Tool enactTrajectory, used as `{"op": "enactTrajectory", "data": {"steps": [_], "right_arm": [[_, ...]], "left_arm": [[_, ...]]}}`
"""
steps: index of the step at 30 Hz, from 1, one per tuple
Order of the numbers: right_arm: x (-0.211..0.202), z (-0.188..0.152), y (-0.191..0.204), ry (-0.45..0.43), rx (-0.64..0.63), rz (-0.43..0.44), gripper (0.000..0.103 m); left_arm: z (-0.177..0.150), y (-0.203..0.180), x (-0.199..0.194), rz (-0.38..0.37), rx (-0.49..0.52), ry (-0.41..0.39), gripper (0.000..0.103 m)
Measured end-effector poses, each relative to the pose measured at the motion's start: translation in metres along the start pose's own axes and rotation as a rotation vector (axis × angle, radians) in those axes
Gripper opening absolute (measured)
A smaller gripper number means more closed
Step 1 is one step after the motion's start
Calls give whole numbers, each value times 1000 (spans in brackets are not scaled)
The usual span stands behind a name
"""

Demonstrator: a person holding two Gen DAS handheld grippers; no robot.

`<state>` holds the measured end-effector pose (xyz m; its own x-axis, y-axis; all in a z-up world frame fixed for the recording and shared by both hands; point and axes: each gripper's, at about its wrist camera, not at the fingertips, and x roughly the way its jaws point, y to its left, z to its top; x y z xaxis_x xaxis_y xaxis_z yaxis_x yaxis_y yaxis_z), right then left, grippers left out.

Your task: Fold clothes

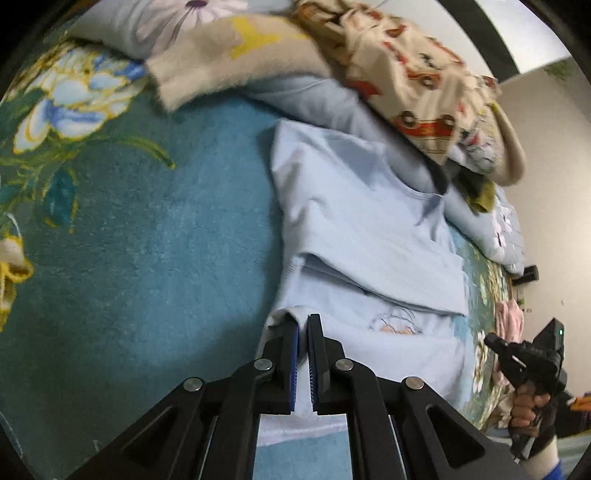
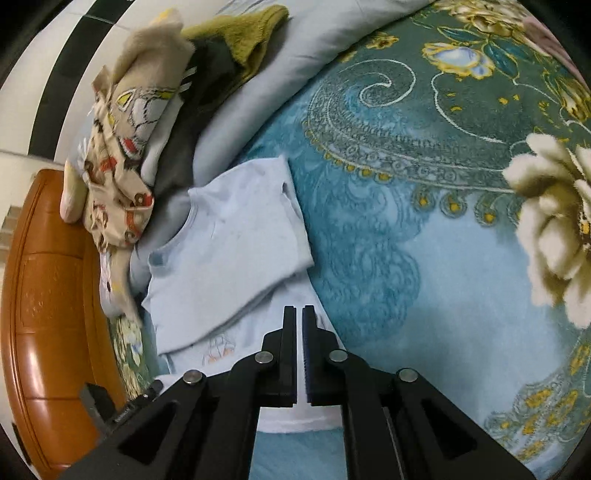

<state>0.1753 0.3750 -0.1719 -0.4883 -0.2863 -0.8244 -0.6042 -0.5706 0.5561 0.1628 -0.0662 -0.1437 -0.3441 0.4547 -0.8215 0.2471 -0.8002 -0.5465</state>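
Note:
A pale blue T-shirt [image 1: 354, 229] lies on a teal flowered blanket [image 1: 166, 240], with its sleeve side folded over the body and a small print near the hem. My left gripper [image 1: 303, 325] is shut on the shirt's near left hem corner. In the right wrist view the same shirt [image 2: 229, 236] lies ahead, and my right gripper [image 2: 299, 314] is shut on its near right hem edge. The right gripper also shows at the far right of the left wrist view [image 1: 495, 339], held in a hand.
A heap of other clothes lies behind the shirt: a beige car-print garment [image 1: 417, 85], a fuzzy beige piece [image 1: 229, 62] and an olive item [image 2: 243, 33]. A pale blue pillow [image 2: 295, 51] lies beside them. An orange wooden bed frame [image 2: 48, 295] borders the blanket. Pink cloth [image 1: 511, 317] lies far right.

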Motion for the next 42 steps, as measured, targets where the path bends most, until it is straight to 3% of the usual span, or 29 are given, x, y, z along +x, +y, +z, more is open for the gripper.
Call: {"op": "enactTrajectory", "data": {"steps": [2, 4, 5, 6, 8, 9, 15, 19, 20, 21, 23, 30, 37, 42], "right_arm": [[6, -3, 1, 27, -20, -18, 5], [9, -7, -2, 59, -37, -36, 5], [10, -10, -7, 78, -44, -45, 8], [11, -14, -11, 97, -51, -53, 18], [13, -20, -19, 135, -64, -70, 33], [16, -23, -25, 157, -54, -74, 33], [39, -35, -44, 290, 20, -33, 37], [48, -43, -37, 337, -11, -76, 37], [48, -46, -35, 346, -16, -88, 34], [48, -49, -32, 353, -28, -106, 22], [48, -54, -27, 365, -50, -141, 5], [-4, -63, -2, 231, -94, -43, 4], [-85, -66, 28, 41, -105, 169, 4], [-134, -79, 49, -23, -172, 269, 4]], "left_arm": [[-2, 9, -7, -11, -11, 23, 10], [-8, 18, -14, -12, -19, 45, 24], [-12, 23, -18, -11, -24, 55, 38], [-17, 28, -22, -7, -30, 62, 46], [-29, 40, -28, 0, -46, 83, 47], [-35, 46, -28, -7, -63, 96, 48], [-60, 62, -22, -61, -142, 135, 48], [-61, 58, -20, -79, -159, 140, 39], [-62, 56, -19, -70, -149, 150, 26], [-64, 53, -19, -58, -136, 160, 19], [-66, 48, -21, -46, -118, 165, 13], [-71, 26, -62, -113, -93, 82, 8], [-84, -7, -153, -250, -23, -80, 8], [-105, -19, -199, -311, 14, -160, 8]]}}
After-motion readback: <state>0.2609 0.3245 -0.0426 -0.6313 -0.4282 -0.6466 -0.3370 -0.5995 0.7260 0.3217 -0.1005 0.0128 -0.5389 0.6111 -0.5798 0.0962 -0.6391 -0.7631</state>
